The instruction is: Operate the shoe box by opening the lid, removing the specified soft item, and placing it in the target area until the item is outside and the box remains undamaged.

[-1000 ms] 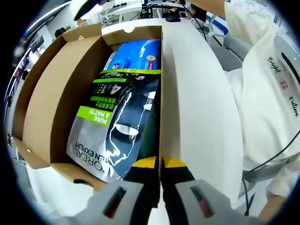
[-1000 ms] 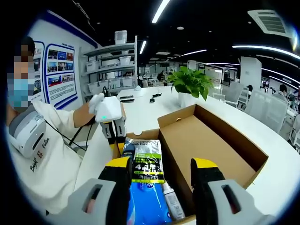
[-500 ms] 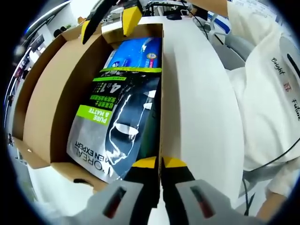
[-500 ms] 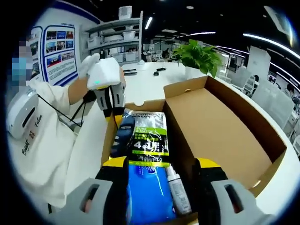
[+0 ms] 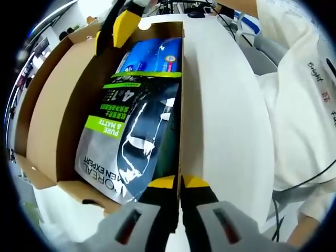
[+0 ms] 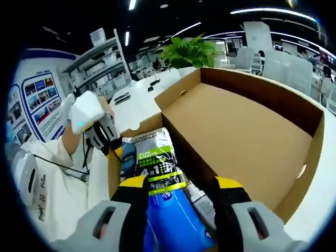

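The cardboard shoe box lies open, its lid folded back. Inside lie a black and green soft pouch and, beyond it, a blue pack. My left gripper is shut on the top edge of the box's side wall. In the right gripper view it appears as the left gripper at the box's far corner, under a gloved hand. My right gripper is open, and its jaws straddle the blue pack just in front of the pouch. One of its yellow fingertips dips over the box's far end.
The box stands on a white table. A person in a white top stands close beside it. A small white bottle lies in the box beside the blue pack. A potted plant and shelves stand further back.
My right gripper has lowered and tilted into the box, closing in over the blue pack; its yellow fingertip now reaches deeper in the left gripper view. The left gripper has held still.
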{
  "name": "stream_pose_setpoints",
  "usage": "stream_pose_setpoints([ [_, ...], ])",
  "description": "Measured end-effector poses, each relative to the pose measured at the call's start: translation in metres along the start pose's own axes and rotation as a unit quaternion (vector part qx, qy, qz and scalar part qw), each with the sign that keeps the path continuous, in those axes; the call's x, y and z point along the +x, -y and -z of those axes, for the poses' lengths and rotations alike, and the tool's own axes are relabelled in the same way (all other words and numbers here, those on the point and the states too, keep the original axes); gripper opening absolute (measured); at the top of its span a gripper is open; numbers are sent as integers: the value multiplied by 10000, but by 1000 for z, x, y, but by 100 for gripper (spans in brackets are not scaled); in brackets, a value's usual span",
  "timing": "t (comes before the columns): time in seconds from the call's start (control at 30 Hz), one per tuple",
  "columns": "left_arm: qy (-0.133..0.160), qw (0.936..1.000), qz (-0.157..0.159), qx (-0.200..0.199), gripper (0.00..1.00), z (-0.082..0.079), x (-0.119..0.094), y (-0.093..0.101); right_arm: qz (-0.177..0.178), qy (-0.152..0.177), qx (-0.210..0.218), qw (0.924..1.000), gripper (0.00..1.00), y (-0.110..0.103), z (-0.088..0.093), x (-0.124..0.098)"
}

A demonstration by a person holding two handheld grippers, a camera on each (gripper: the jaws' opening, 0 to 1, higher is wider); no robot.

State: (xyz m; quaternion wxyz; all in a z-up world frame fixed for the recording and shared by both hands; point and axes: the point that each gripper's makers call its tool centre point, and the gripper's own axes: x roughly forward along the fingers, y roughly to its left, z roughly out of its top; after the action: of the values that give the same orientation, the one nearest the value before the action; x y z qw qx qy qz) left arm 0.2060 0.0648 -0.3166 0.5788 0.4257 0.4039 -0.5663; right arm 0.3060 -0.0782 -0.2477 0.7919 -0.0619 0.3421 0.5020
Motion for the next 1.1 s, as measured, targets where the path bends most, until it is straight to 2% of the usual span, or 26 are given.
stream_pose_setpoints([
  [0.03,5,10000,-3,7,2,0,0,0,-82,50,101,9999,48,-1,-1,1],
  [0.1,11,10000,-5,6,2,0,0,0,7,-93,75,9999,47,3,4,2],
  [0.2,2,10000,-11,16,2,0,0,-1,140,-303,-16,9994,36,2,13,6],
  [0.33,20,10000,-31,63,2,0,-1,-1,97,-392,16,9992,40,-5,14,15],
  [0.37,24,10000,-32,67,2,0,-1,-2,90,-375,-129,9992,39,-6,13,17],
  [0.43,27,10000,-34,59,2,0,-1,-2,102,-530,-349,9979,40,-6,18,18],
  [0.5,28,10000,-46,57,2,0,-1,-2,-25,-762,-145,9970,40,-11,27,19],
  [0.63,38,10000,-51,65,2,0,-2,-3,151,-777,-159,9967,40,-2,28,20],
  [0.67,35,10000,-49,66,2,0,-2,-3,166,-726,-27,9972,40,2,26,21],
  [0.77,32,9999,-62,74,2,0,-2,-3,-21,-628,28,9980,40,-2,22,24],
  [0.9,55,9999,-73,91,2,0,-3,-3,-89,-824,-51,9965,40,-5,30,29],
  [1.03,47,9999,-79,91,2,0,-3,-3,-252,-859,-36,9960,39,-10,33,34],
  [1.1,48,9999,-90,107,2,0,-3,-3,-355,-806,-200,9959,37,-16,31,39],
])
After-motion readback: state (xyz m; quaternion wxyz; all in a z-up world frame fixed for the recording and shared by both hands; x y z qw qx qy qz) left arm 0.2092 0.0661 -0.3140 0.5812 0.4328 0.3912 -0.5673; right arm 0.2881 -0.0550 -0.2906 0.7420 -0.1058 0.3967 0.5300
